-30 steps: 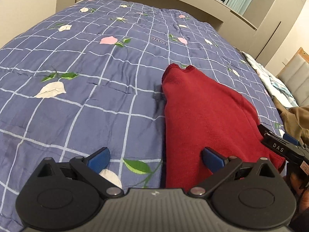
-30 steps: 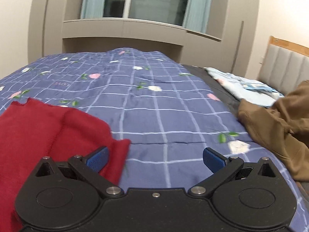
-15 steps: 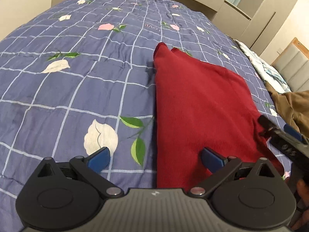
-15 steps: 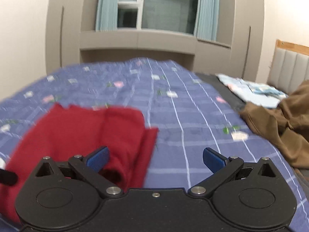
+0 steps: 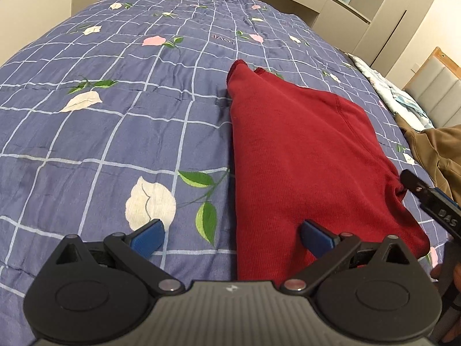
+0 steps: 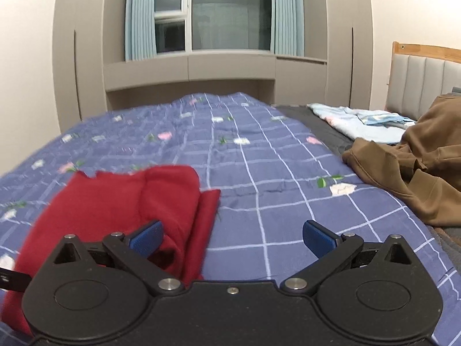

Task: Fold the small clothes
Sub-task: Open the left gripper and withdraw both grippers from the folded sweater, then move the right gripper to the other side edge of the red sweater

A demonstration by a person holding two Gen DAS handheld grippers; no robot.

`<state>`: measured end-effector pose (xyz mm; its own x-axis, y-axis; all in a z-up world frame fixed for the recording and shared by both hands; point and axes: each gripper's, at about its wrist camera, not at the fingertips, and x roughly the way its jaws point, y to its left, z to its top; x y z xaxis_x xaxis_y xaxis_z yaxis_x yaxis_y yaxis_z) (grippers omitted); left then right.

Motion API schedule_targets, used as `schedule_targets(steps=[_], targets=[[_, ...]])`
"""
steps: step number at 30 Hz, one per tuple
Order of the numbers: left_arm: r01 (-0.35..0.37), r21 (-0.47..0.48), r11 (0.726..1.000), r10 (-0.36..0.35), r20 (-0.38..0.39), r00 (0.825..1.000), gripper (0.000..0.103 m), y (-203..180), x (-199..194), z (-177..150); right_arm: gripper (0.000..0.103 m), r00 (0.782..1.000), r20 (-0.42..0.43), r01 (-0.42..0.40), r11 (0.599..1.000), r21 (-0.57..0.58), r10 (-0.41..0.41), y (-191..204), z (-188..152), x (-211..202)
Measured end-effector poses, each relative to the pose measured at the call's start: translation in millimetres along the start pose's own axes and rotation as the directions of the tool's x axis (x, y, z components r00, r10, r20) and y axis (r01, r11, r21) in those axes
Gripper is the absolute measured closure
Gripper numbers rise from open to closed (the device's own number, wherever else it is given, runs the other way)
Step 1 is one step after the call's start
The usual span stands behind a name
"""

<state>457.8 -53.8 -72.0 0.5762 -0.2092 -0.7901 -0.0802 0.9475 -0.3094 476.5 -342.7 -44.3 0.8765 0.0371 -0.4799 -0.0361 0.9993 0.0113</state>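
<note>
The left gripper hovers low with its blue ribbed pads spread wide, empty. Just beyond, from 6 toward 12 o'clock, lies the folded red knit garment, long and tapering, on the quilted blue checked bedspread. The right gripper is likewise spread and empty. A crumpled brown garment sits at 3 o'clock.

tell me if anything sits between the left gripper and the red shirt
Nothing visible does. The left gripper is open just above the near end of the red shirt, with only the blue quilt under its other finger. The brown garment lies off to the right, beyond the shirt, out of the way.
</note>
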Motion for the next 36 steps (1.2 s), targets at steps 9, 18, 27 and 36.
schedule_targets(steps=[9, 18, 27, 36], targets=[[-0.007, 0.015, 1.000, 0.007, 0.007, 1.000, 0.001, -1.2, 0.7, -2.4, 0.000, 0.996, -0.086, -0.009, 0.999, 0.047, 0.013, -10.1, -26.4, 9.0], [-0.010, 0.044, 0.999, 0.009, 0.014, 1.000, 0.001, -1.9, -1.2, -8.2, 0.000, 0.995, -0.090, -0.025, 0.994, 0.103, 0.034, -15.6, -35.7, 8.4], [-0.016, 0.063, 0.998, 0.015, 0.005, 1.000, 0.001, -0.1, -8.3, -18.3, 0.000, 0.994, -0.097, -0.032, 0.984, 0.175, 0.050, -23.3, -39.0, 4.3], [0.006, 0.022, 1.000, -0.005, -0.041, 0.999, 0.001, 9.2, -22.1, -20.1, 0.000, 0.990, 0.019, -0.142, 0.958, 0.251, 0.142, -22.0, -28.2, -49.0]])
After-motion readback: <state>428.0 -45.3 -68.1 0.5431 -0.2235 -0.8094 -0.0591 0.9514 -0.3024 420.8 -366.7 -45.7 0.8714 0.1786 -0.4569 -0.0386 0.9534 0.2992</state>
